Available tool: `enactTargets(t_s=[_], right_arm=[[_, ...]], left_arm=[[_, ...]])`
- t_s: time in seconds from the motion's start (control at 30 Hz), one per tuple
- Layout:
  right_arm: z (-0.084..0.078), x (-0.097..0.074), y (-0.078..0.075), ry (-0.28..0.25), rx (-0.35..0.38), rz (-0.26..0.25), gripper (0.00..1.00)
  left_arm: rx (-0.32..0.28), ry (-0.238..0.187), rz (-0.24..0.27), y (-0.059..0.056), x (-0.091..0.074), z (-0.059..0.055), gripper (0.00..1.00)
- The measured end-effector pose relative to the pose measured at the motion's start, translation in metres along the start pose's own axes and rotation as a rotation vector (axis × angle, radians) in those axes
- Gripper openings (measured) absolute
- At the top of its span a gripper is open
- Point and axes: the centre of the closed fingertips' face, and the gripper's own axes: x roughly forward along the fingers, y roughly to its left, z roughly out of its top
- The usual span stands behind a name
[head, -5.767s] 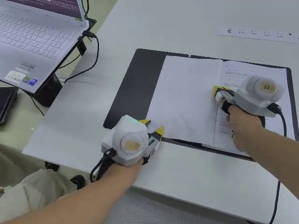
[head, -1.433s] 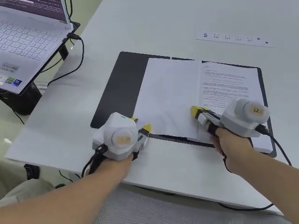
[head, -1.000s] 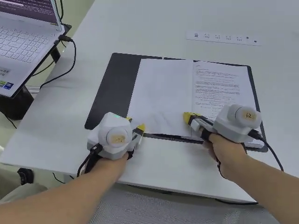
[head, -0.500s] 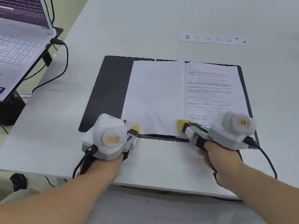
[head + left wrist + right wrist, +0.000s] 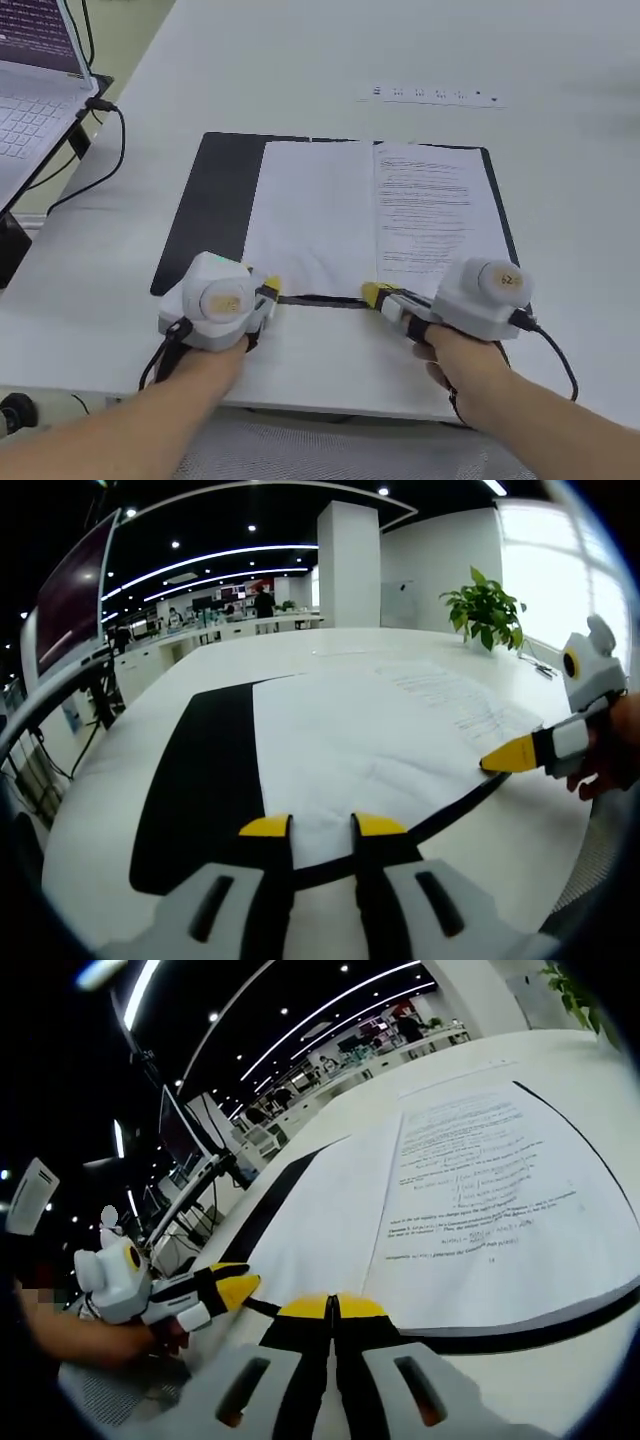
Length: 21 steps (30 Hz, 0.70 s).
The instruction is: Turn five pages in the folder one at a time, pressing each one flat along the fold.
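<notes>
The folder (image 5: 205, 215) lies open on the white table, its black inside cover on the left. A blank white page (image 5: 310, 215) lies flat left of the fold, and a printed page (image 5: 430, 205) right of it. My left gripper (image 5: 268, 292) rests at the folder's near edge by the blank page's lower corner. Its jaws stand a little open (image 5: 322, 826) with nothing between them. My right gripper (image 5: 372, 294) sits at the near end of the fold, shut and empty (image 5: 332, 1306). The yellow tips of the two grippers point toward each other.
A laptop (image 5: 30, 90) stands at the far left on a stand, with a black cable (image 5: 85, 170) trailing toward the folder. A white power strip (image 5: 435, 96) lies beyond the folder. Bare table surrounds the folder on the near and right sides.
My right gripper has slid down the fold from mid-page to the folder's near edge. The left gripper has stayed at the near left corner. The camera has shifted.
</notes>
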Motion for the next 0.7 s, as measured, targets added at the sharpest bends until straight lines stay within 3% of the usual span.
enactTargets(t_s=[0.3,0.5,0.6,0.7], right_arm=[[-0.003,-0.017,0.02,0.039,0.043,0.037,0.0],[0.003,-0.033,0.035,0.037,0.082,0.063,0.0],[0.009,-0.044,0.038,0.034,0.108,0.057,0.0],[0.023,-0.061,0.04,-0.005,0.133,0.055,0.0]], left_arm=[[-0.003,0.011,0.004,0.0,-0.001,0.0,0.21],[-0.032,0.037,0.003,0.001,-0.001,0.001,0.21],[-0.064,0.069,0.001,0.002,0.0,0.003,0.21],[-0.209,0.113,-0.022,0.001,-0.003,0.004,0.19]])
